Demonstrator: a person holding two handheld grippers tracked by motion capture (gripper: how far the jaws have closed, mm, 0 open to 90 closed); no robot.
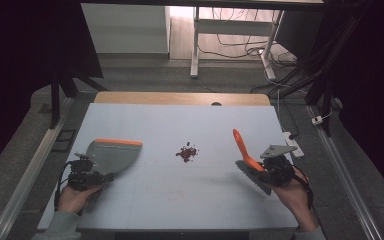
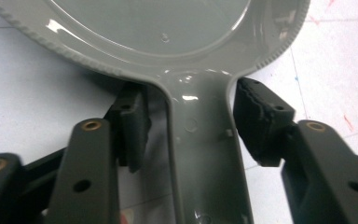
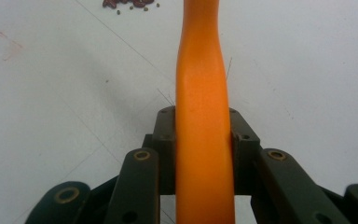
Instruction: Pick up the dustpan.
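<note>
A grey dustpan (image 1: 112, 155) with an orange front lip lies flat on the white table at the left. Its handle points toward my left gripper (image 1: 103, 176). In the left gripper view the dustpan (image 2: 158, 28) handle runs between the jaws of my left gripper (image 2: 193, 116), which stands open with a gap at each pad. At the right, my right gripper (image 1: 261, 170) is shut on a brush (image 1: 241, 146), with the orange handle rising up and left and the dark bristles below. The right gripper view shows my right gripper (image 3: 203, 130) clamping the brush (image 3: 200, 70) handle. A small pile of red-brown bits (image 1: 187, 153) (image 3: 130, 3) lies mid-table.
The table (image 1: 180, 200) has a wooden strip along its far edge. A white power strip (image 1: 293, 143) hangs off its right side with cables behind. Faint red pen marks dot the surface near the front. Metal rails run along both sides on the floor.
</note>
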